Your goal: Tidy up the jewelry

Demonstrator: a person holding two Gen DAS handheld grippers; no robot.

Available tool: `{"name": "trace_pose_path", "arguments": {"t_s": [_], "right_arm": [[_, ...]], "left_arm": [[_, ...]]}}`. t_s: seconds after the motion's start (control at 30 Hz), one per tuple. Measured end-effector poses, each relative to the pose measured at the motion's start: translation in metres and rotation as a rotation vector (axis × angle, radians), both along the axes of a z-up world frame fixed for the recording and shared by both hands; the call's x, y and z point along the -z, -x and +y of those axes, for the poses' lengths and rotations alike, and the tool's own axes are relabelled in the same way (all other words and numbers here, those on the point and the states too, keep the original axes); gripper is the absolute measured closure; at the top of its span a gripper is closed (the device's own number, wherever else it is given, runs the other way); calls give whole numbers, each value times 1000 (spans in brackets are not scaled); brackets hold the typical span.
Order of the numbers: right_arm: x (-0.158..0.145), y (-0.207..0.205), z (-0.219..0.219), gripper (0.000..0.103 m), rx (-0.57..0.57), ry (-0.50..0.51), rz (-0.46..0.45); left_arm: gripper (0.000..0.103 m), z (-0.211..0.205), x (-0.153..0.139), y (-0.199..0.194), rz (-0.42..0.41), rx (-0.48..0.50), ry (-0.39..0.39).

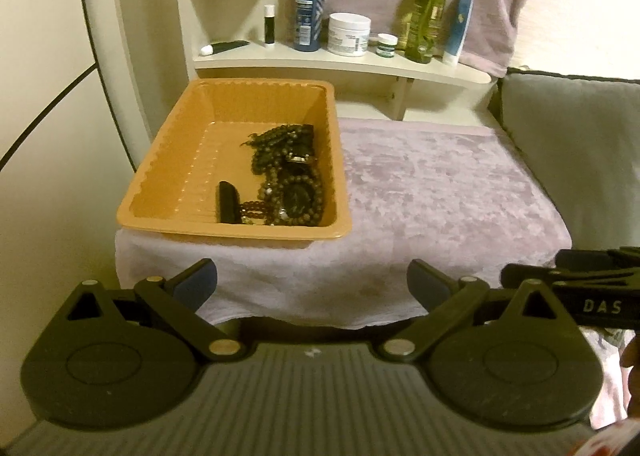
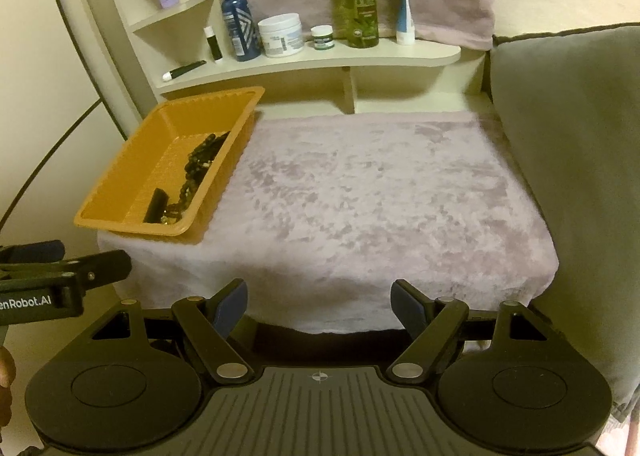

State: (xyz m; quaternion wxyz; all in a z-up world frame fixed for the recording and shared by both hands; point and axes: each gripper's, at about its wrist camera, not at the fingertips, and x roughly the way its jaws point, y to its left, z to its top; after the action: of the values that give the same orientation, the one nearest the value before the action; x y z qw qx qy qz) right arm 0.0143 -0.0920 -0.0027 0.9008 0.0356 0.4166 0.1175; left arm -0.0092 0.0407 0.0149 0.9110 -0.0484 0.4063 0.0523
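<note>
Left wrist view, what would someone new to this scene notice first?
The orange tray stands out, sitting at the left edge of the pale pink cloth, with a dark tangle of beaded jewelry heaped along its right side. Behind it, a cream shelf carries a row of bottles and jars, the tall green bottle most noticeable. Up close, the left gripper stands open and empty.

Dim, warm yellowish indoor light, soft grainy detail, strong fisheye bending and dark vignetting at the corners.
</note>
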Motion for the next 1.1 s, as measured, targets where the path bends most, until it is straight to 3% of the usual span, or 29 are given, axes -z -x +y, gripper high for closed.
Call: {"name": "trace_pose_path", "arguments": {"t_s": [1.1], "right_arm": [[-2, 3, 2, 25, 11, -7, -12]], "left_arm": [[2, -6, 4, 0, 7, 15, -6]]}}
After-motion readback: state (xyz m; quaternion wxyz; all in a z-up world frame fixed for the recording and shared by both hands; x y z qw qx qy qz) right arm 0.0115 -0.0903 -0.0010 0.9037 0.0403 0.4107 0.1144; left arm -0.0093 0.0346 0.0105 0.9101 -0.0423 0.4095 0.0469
